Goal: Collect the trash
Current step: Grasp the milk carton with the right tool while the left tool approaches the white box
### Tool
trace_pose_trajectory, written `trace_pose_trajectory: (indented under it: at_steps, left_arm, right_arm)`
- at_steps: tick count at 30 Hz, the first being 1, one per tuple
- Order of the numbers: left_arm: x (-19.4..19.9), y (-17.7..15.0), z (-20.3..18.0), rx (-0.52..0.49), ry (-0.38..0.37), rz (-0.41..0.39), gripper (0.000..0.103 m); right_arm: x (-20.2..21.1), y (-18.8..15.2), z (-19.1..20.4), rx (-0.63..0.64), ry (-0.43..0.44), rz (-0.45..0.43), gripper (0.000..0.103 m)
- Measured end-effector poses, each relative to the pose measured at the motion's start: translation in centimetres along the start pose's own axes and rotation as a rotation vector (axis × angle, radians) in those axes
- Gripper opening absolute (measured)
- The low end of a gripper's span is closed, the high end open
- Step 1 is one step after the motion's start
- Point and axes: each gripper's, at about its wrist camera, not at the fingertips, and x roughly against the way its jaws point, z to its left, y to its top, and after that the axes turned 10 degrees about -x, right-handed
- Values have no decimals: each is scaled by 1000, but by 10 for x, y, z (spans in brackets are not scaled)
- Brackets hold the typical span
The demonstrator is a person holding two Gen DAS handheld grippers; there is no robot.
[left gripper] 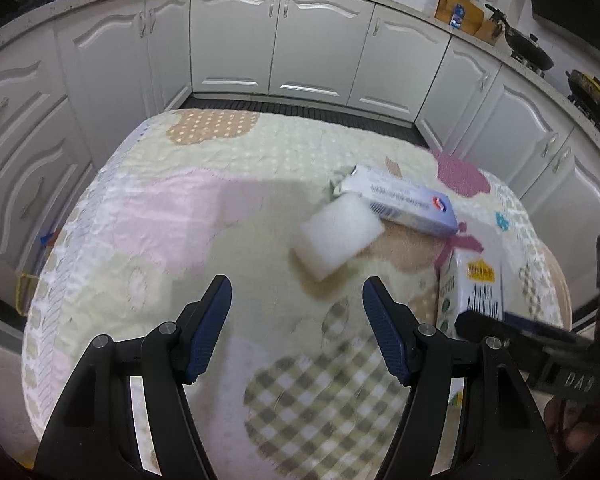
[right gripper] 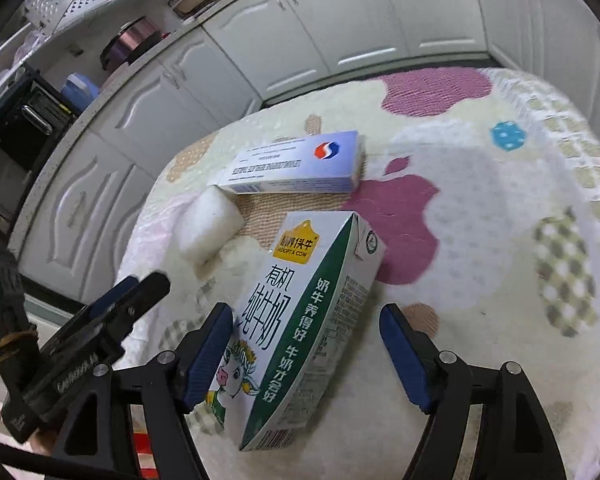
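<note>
Three pieces of trash lie on a quilt-covered table (left gripper: 204,216). A white foam block (left gripper: 337,236) lies ahead and right of my open, empty left gripper (left gripper: 297,304); it also shows in the right wrist view (right gripper: 208,228). A long white-and-blue box (left gripper: 404,204) lies just behind it, also in the right wrist view (right gripper: 300,164). A white-and-green milk carton (right gripper: 300,320) lies flat between the open jaws of my right gripper (right gripper: 306,332), its left side against the left finger. The carton also shows in the left wrist view (left gripper: 476,292), with the right gripper's finger (left gripper: 500,326) beside it.
White kitchen cabinets (left gripper: 280,44) curve around the table's far side, with a dark floor strip (left gripper: 300,110) between. The countertop holds pans (left gripper: 528,46) and utensils at right. My left gripper (right gripper: 100,320) shows at the left of the right wrist view. The table edge (left gripper: 44,280) drops off at left.
</note>
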Motion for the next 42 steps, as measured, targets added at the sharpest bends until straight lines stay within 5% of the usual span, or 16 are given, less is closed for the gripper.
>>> trace_pose_trajectory:
  at_steps: [3,10,16,21,25,37,42]
  left_arm:
    - [-2,10,-3,5,-13,-11,67]
    - [-23,34,-26,-40,-9,-9,67]
    - [-49,38,-28,-95,183,52,69]
    - [-27,31,6,-18,173,15,70]
    - [-3,31,25,-39,343,-46,71]
    - [-6,49,34,6,311,0,71]
    - [-17,74,25,27,225,-23,71]
  right_arm:
    - [12,2,1,52,-10,-32,49]
    - [37,5,-20,74,-97,-81,47]
    - [52,5,-43,26,-98,-89,47]
    - [64,9,-61,-11,-169,-111,61]
    - [71,7,-64,-18,-148,-106,67]
    - [47,-4,-57,1,-169,-49,73]
    - [47,-3,-60,-8,-159,-52,73]
